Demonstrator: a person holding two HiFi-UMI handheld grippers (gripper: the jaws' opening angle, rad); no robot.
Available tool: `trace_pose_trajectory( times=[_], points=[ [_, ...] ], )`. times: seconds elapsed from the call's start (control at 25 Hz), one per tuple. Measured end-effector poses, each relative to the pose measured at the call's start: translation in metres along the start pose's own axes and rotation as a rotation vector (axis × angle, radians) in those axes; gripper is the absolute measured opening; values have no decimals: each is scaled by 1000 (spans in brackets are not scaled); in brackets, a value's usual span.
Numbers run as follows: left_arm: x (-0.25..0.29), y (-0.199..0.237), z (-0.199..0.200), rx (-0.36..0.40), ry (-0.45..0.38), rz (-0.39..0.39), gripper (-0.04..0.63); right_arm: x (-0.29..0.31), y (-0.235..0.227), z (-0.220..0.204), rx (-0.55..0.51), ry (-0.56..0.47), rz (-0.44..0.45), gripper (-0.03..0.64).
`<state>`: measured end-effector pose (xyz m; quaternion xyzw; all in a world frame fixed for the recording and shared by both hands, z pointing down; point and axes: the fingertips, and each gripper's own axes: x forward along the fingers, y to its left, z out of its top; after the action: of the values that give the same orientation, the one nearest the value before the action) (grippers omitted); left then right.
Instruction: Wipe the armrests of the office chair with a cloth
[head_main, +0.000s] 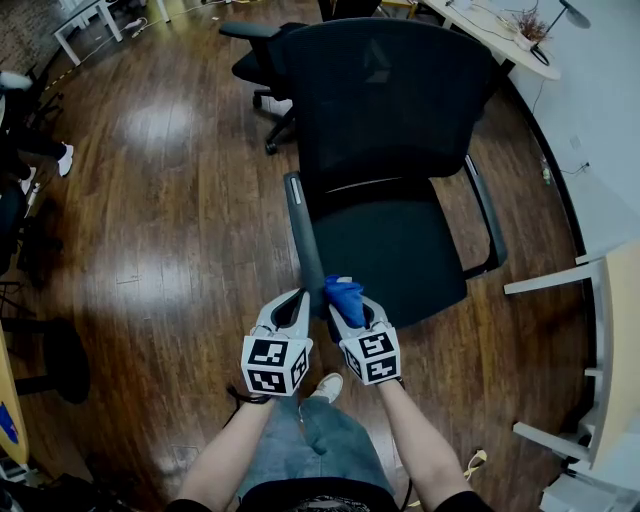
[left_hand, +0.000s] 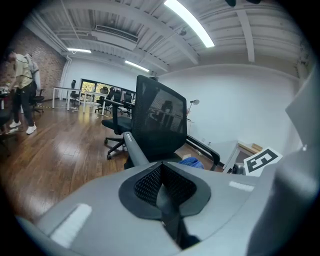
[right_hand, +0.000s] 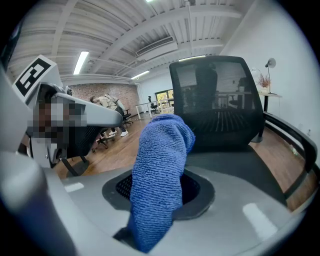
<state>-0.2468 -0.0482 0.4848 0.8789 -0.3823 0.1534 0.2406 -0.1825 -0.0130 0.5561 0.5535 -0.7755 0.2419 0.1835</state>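
Note:
The black office chair (head_main: 390, 150) stands just ahead of me on the wood floor. Its left armrest (head_main: 303, 235) runs toward me, and its near end lies between my two grippers. Its right armrest (head_main: 487, 215) is on the chair's far side. My right gripper (head_main: 352, 312) is shut on a blue cloth (head_main: 343, 294), which touches the left armrest's near end. In the right gripper view the cloth (right_hand: 162, 160) stands up out of the jaws of my right gripper (right_hand: 162, 200). My left gripper (head_main: 293, 312) is shut just left of the armrest (left_hand: 134, 149); my left gripper (left_hand: 162, 175) shows nothing held.
A second black chair (head_main: 258, 62) stands behind the first. A white desk (head_main: 490, 30) is at the far right, with white furniture (head_main: 600, 290) at the right edge. People stand at the far left (head_main: 20, 150). A black stool base (head_main: 62, 362) sits near left.

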Motion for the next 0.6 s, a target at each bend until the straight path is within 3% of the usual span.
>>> trace_pose_trajectory(
  times=[0.36, 0.6],
  points=[
    [3, 32, 35, -15, -38, 30, 3, 25, 19, 100, 36, -156, 21, 135],
    [10, 82, 68, -15, -51, 53, 3, 81, 41, 146, 76, -170, 50, 135]
  ],
)
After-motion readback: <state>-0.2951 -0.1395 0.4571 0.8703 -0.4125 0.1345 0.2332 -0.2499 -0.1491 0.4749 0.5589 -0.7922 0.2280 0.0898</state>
